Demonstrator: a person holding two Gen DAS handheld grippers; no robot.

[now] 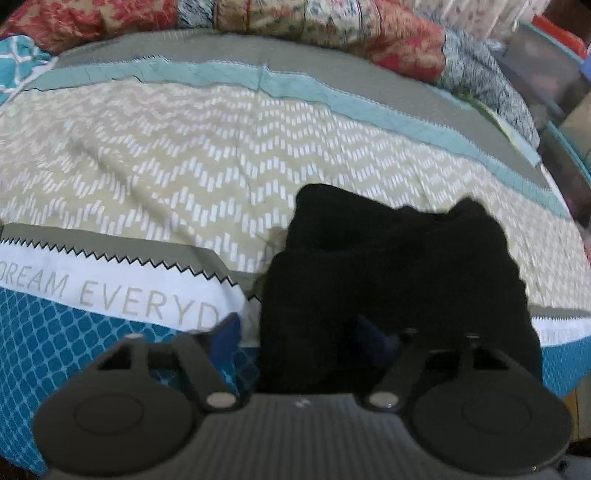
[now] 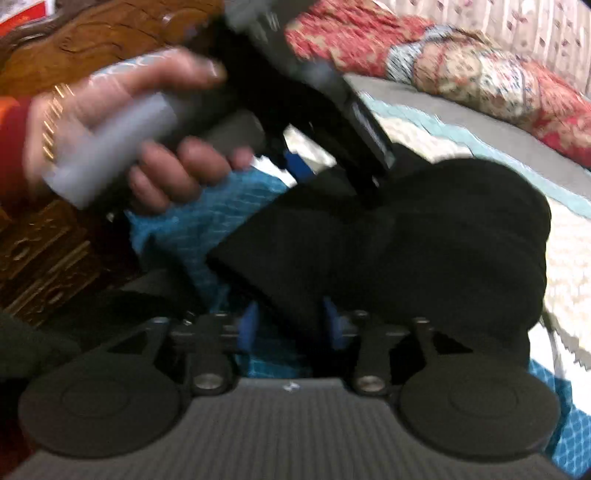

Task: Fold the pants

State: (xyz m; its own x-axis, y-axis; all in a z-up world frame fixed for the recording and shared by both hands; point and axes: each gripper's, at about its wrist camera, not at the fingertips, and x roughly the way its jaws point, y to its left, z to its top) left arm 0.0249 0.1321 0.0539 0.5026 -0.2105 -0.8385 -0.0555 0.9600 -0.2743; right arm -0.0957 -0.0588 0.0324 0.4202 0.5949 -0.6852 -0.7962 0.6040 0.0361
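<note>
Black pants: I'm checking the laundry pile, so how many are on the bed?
1: the black pants lie bunched in a folded heap on the patterned bedspread, directly ahead of both grippers. Others could be hidden under the quilts.

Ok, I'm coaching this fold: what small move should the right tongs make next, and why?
Probably close the right tongs on the corner of the pants lying between them and draw it flat: the pants sit bunched on the bedspread, and the left tongs stand open.
</note>
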